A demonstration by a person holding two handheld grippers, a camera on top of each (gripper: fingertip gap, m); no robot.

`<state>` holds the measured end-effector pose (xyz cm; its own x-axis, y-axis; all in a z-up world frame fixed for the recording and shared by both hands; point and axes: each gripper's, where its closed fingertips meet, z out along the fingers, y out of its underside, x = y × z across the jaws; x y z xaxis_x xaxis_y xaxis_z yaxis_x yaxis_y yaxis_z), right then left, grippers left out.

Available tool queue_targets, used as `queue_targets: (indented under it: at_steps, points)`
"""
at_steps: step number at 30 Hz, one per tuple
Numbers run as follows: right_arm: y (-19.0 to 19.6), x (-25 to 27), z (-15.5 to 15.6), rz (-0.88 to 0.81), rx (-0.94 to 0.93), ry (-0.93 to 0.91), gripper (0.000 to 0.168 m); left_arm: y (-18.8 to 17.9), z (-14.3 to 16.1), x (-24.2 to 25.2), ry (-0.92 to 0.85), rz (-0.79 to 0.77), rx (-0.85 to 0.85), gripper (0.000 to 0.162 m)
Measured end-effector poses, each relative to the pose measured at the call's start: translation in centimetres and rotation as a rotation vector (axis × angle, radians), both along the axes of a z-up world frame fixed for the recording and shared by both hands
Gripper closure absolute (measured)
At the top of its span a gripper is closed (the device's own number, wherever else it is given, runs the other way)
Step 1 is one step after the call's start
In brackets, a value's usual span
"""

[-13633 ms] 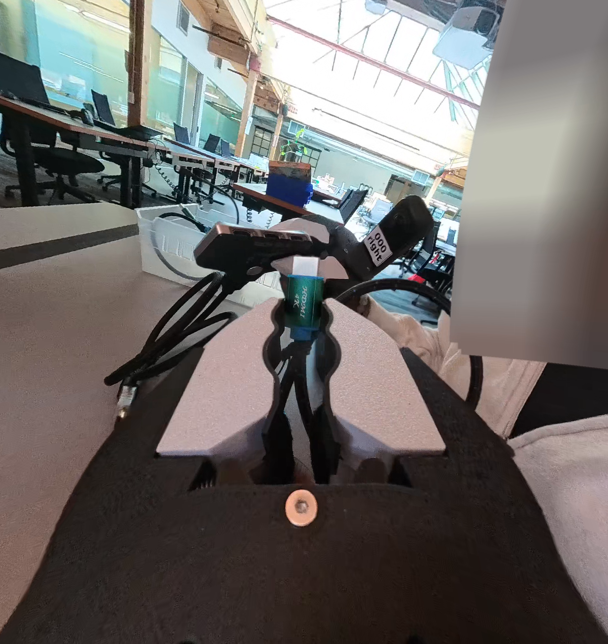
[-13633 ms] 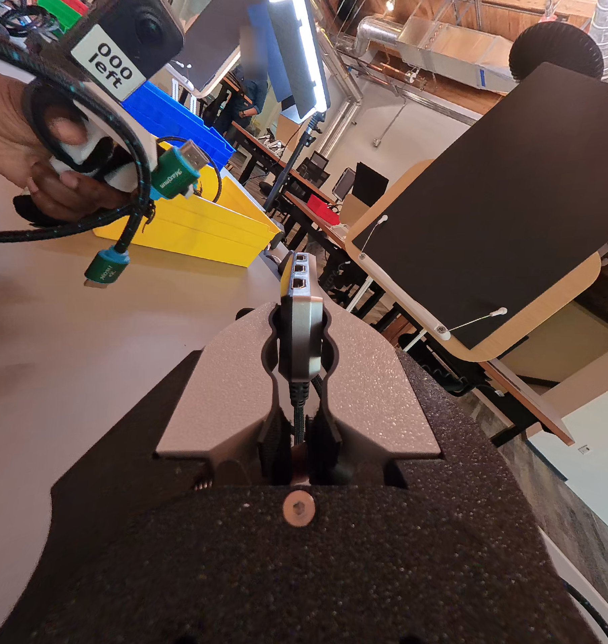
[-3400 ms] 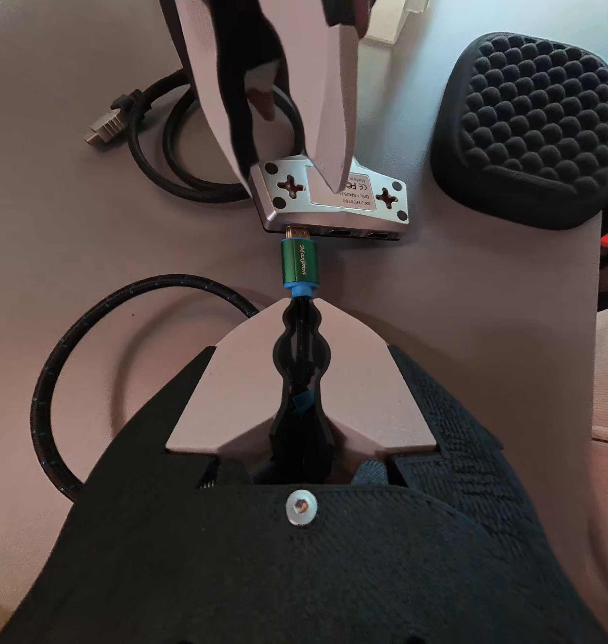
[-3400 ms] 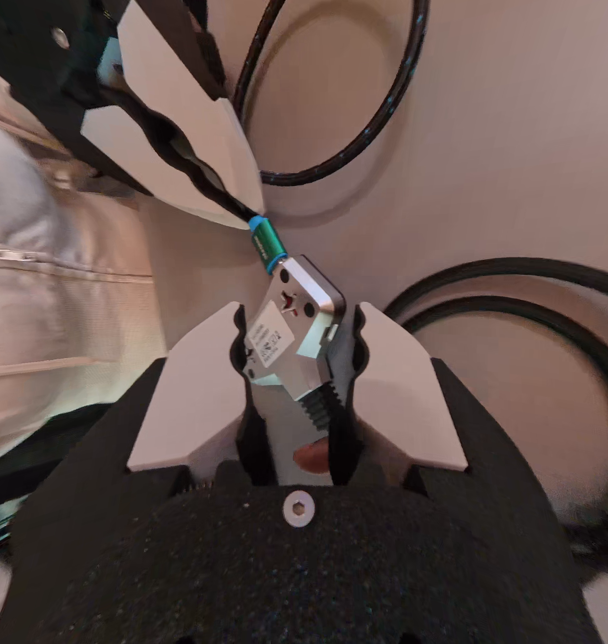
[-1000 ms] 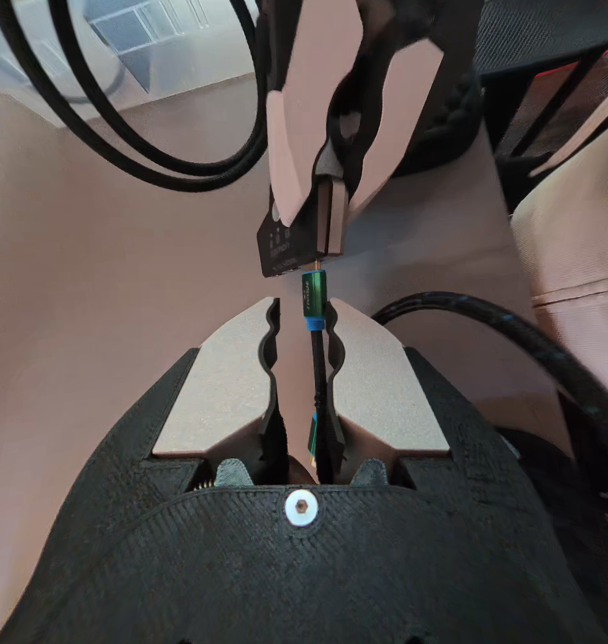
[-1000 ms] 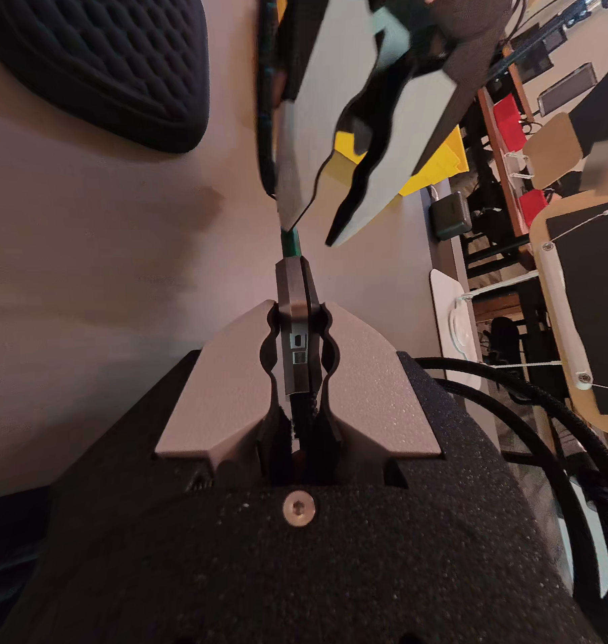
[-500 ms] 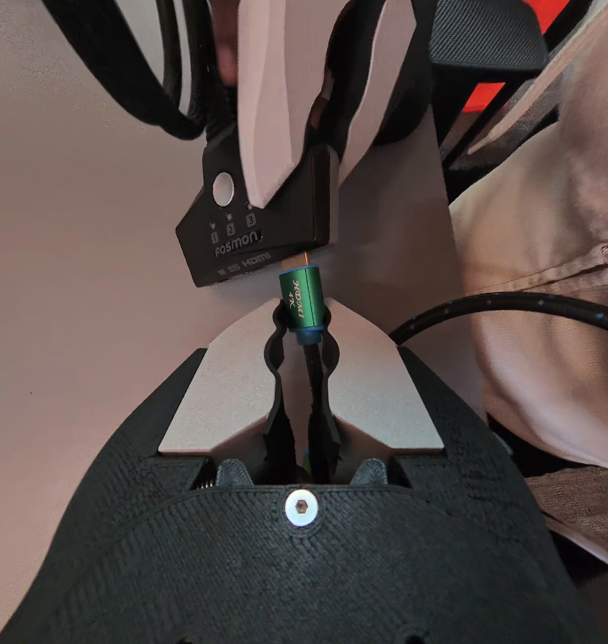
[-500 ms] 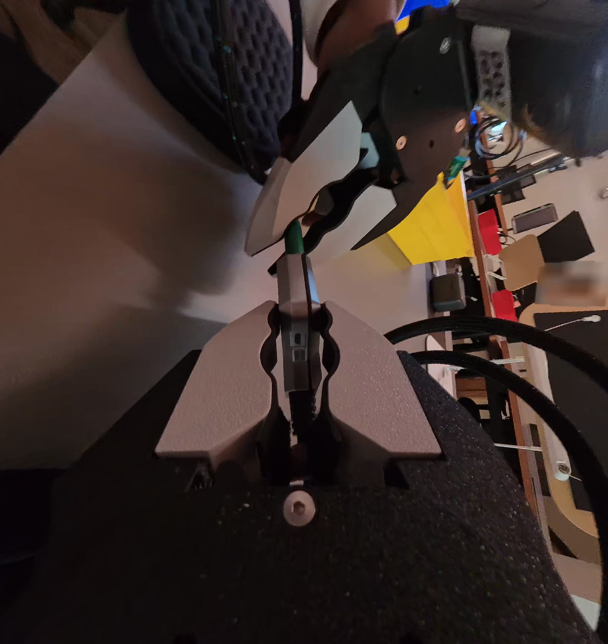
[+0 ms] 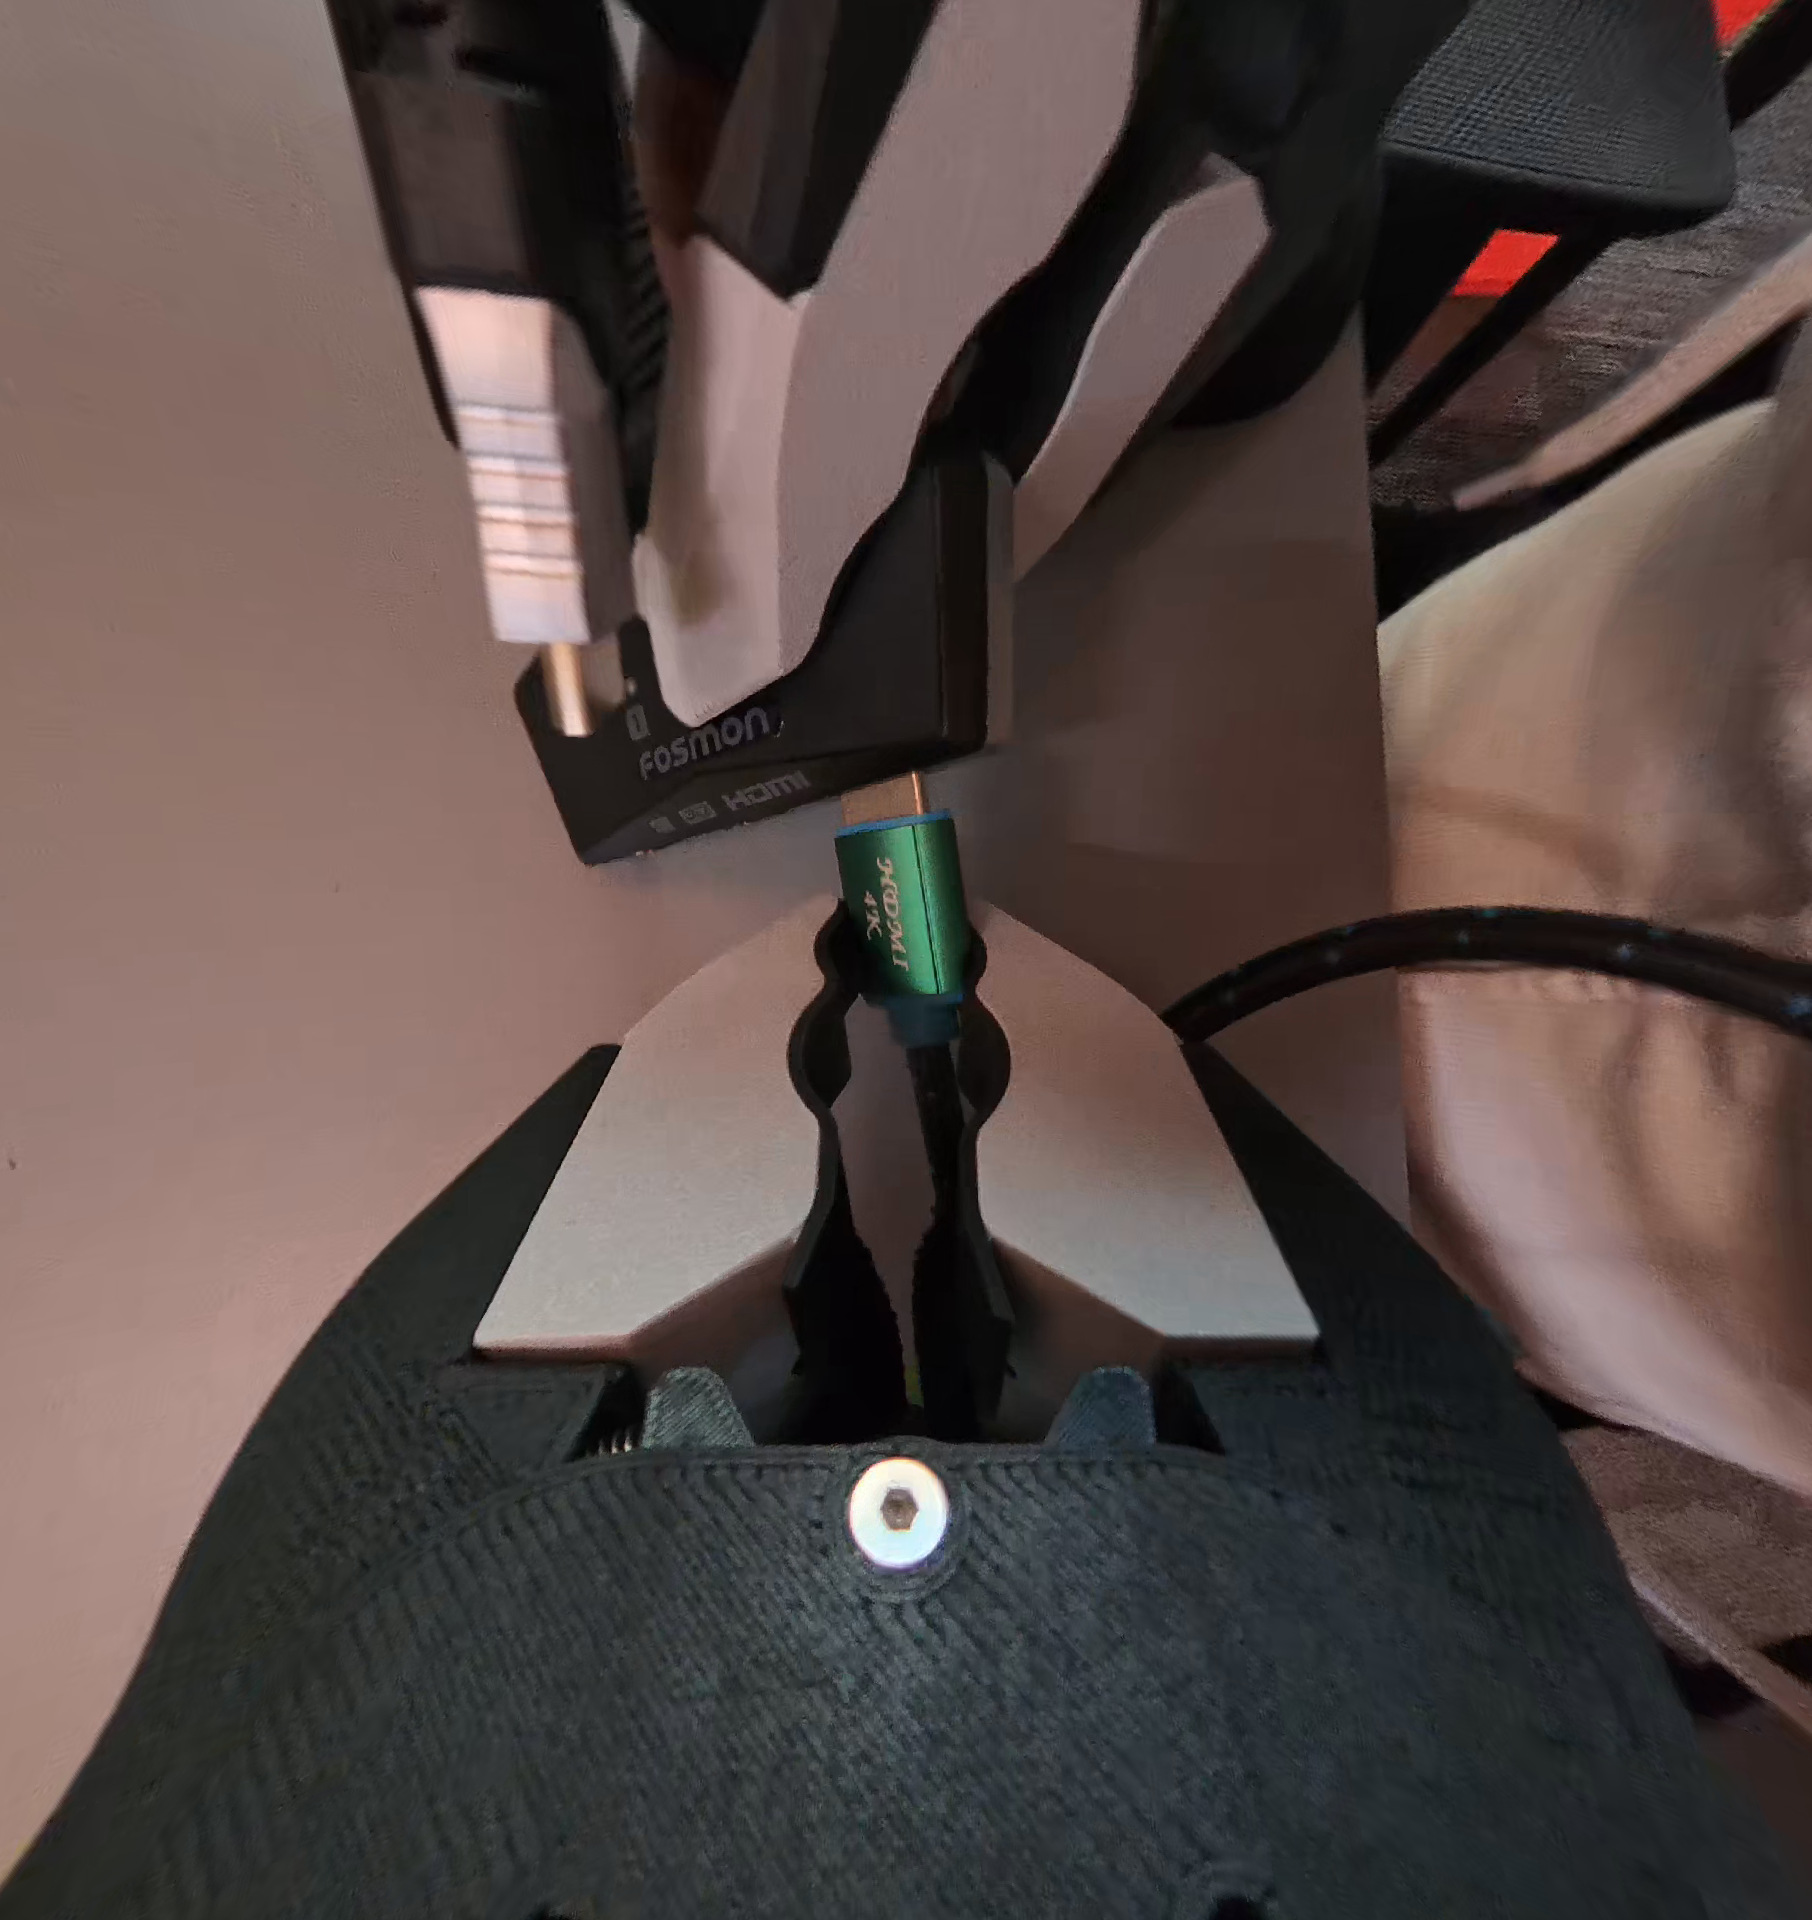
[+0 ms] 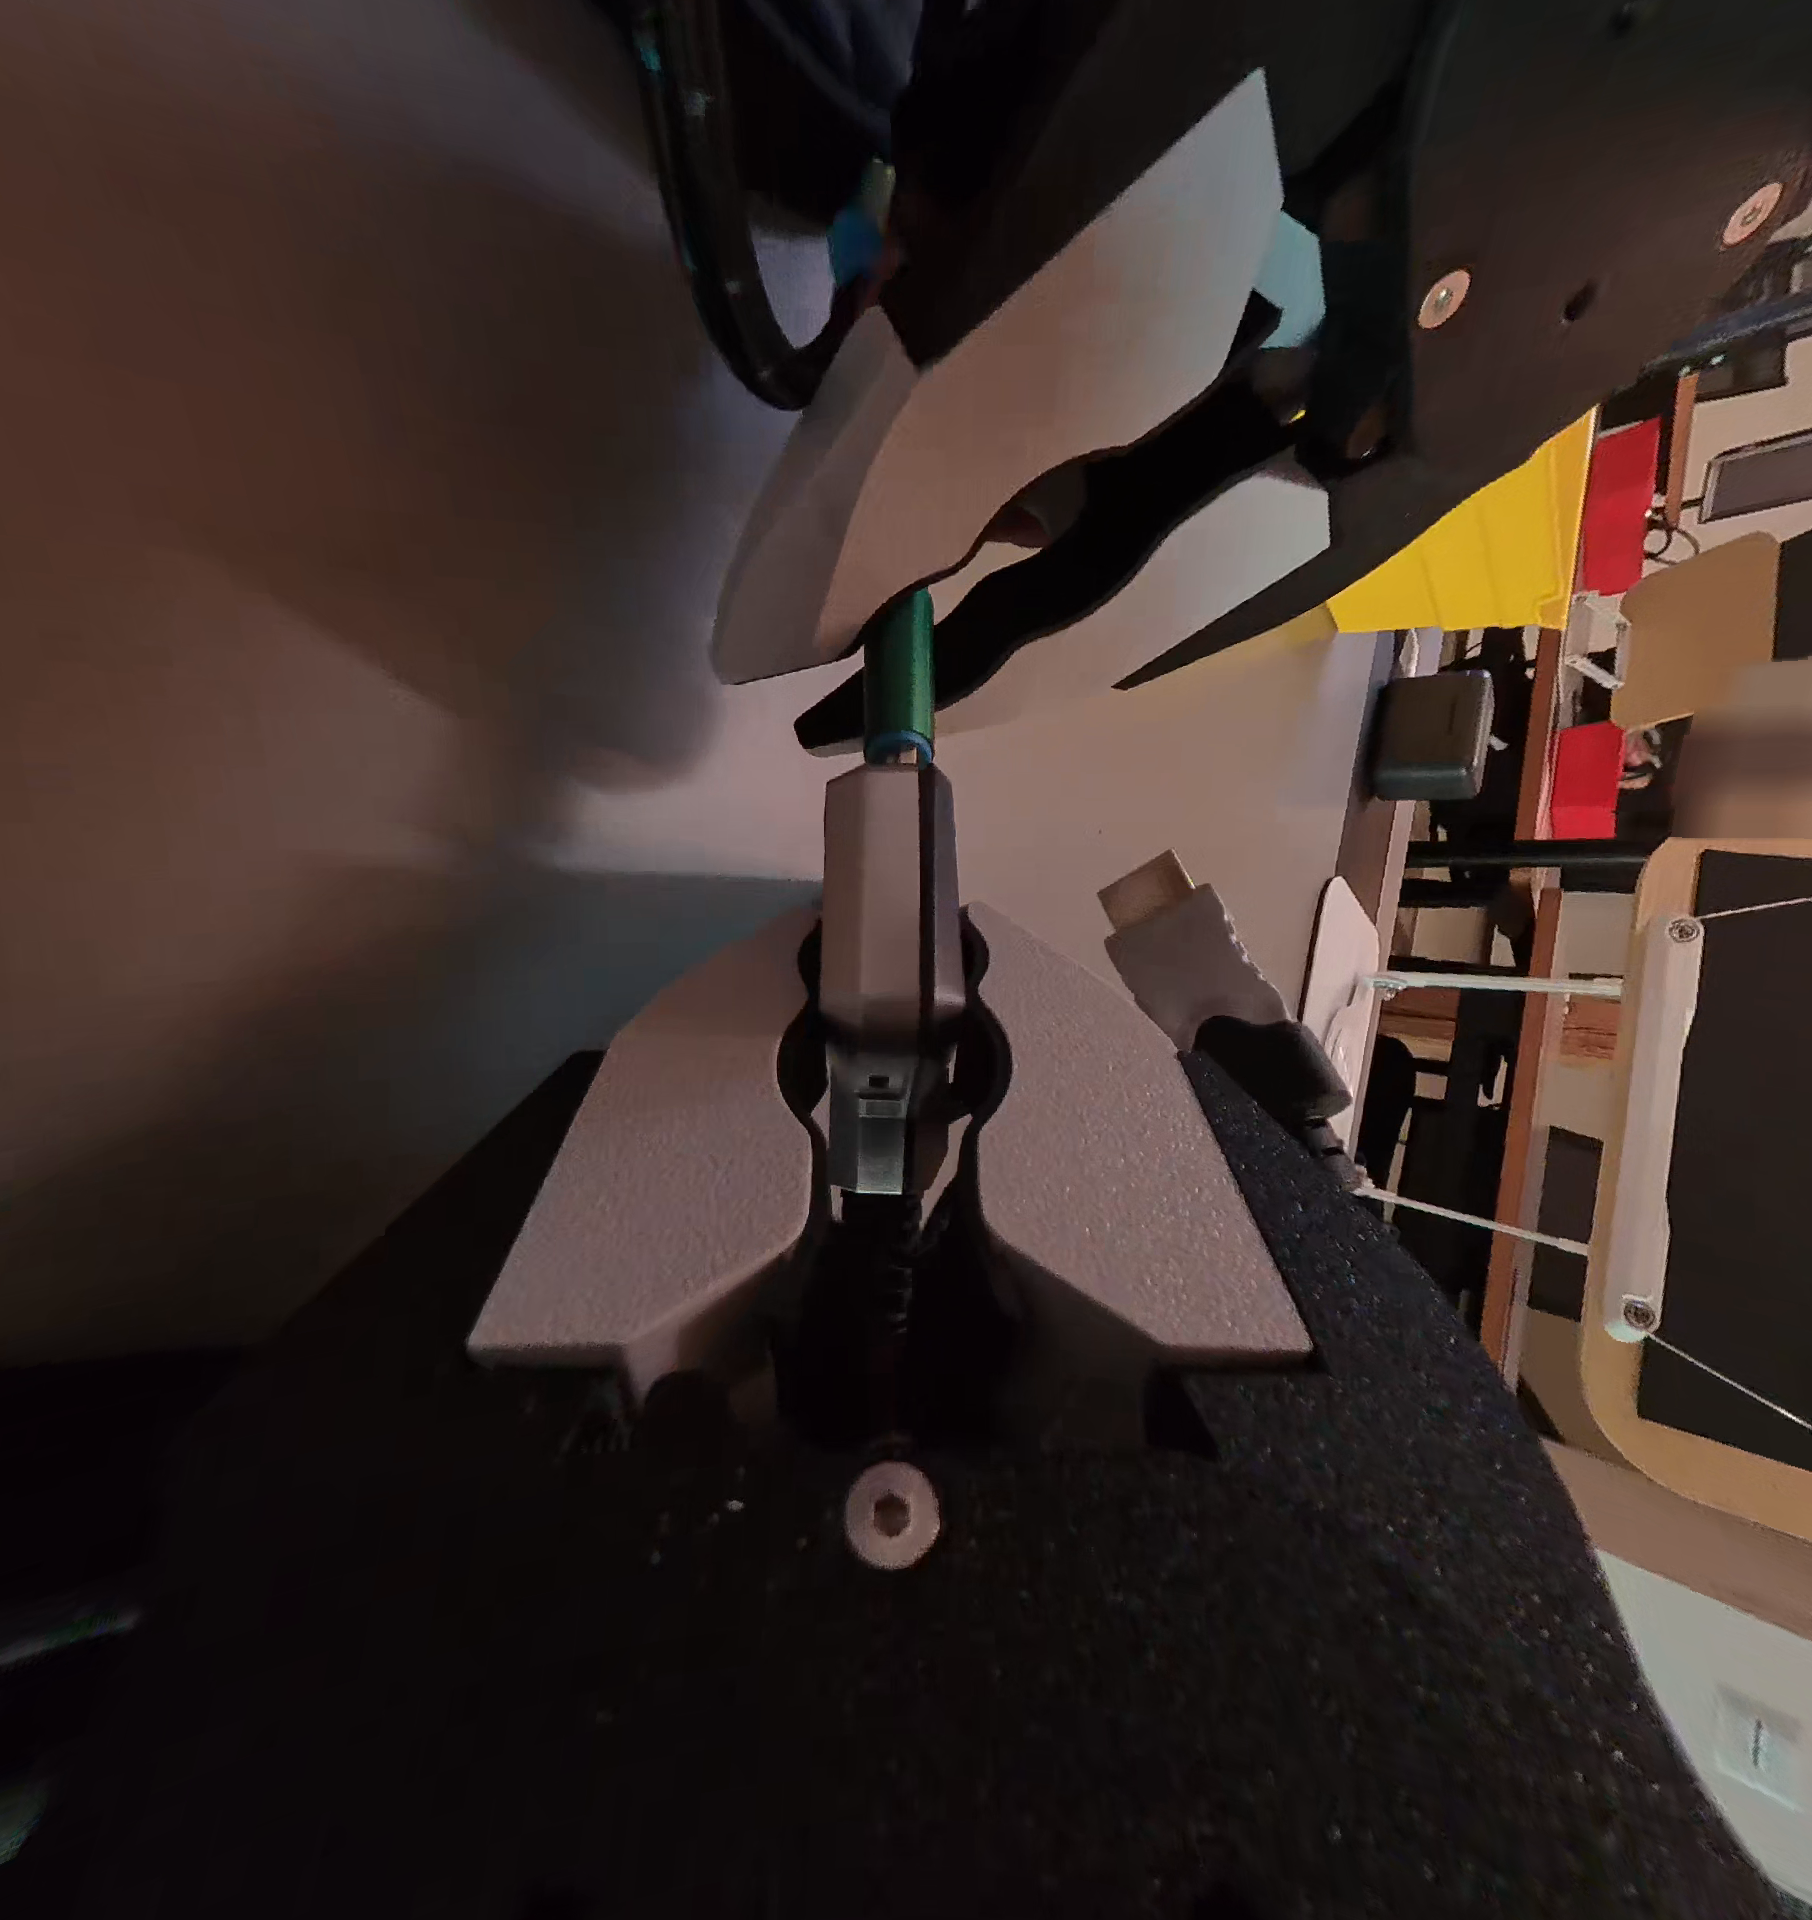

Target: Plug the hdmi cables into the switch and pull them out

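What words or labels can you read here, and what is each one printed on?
I will not quote the writing, only say where it stands.
Pale lettering and small symbols: on the black face of the switch, held by the right gripper.
Gold lettering: along the green plug, held by the left gripper.

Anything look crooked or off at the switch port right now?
The green plug sits slightly tilted to the switch, with its gold tip still showing, so it isn't fully seated. The left tool pinches the plug only at its rear end. The right tool holds the switch firmly.
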<state>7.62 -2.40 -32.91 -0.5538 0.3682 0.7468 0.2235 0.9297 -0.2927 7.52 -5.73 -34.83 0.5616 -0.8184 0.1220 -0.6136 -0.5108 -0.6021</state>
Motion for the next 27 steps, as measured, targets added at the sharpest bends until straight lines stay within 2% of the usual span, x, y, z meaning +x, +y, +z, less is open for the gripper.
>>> queue_targets:
  at_steps: [4, 7, 13, 16, 20, 23, 27]
  points:
    - [0.3, -0.3, -0.1, -0.044, 0.07, -0.044, 0.149, 0.6, -0.7, -0.4, 0.069, 0.089, -0.021, 0.149]
    - [-0.2, -0.4, -0.1, -0.013, 0.103, -0.051, 0.149, 0.5, -0.8, -0.2, 0.064, 0.093, -0.045, 0.149]
    - [0.5, 0.0, 0.3, 0.079, 0.223, 0.011, 0.147, 0.6, 1.2, 0.9, -0.213, 0.109, -0.134, 0.139]
    - [0.7, 0.2, 1.0, 0.106, 0.246, 0.078, 0.147, -0.3, 1.7, 0.1, -0.247, 0.102, -0.148, 0.14]
    - [0.4, -0.2, 1.5, 0.153, 0.226, 0.154, 0.147, -0.7, 1.1, 1.4, -0.325, 0.084, -0.167, 0.142]
    - [0.7, -0.3, 1.2, 0.157, 0.237, 0.145, 0.147, -0.1, 1.0, 1.6, -0.381, 0.129, -0.164, 0.144]
    - [0.9, -0.1, 0.5, 0.149, 0.231, 0.077, 0.148, 0.0, 0.1, 1.8, -0.311, 0.148, -0.144, 0.146]
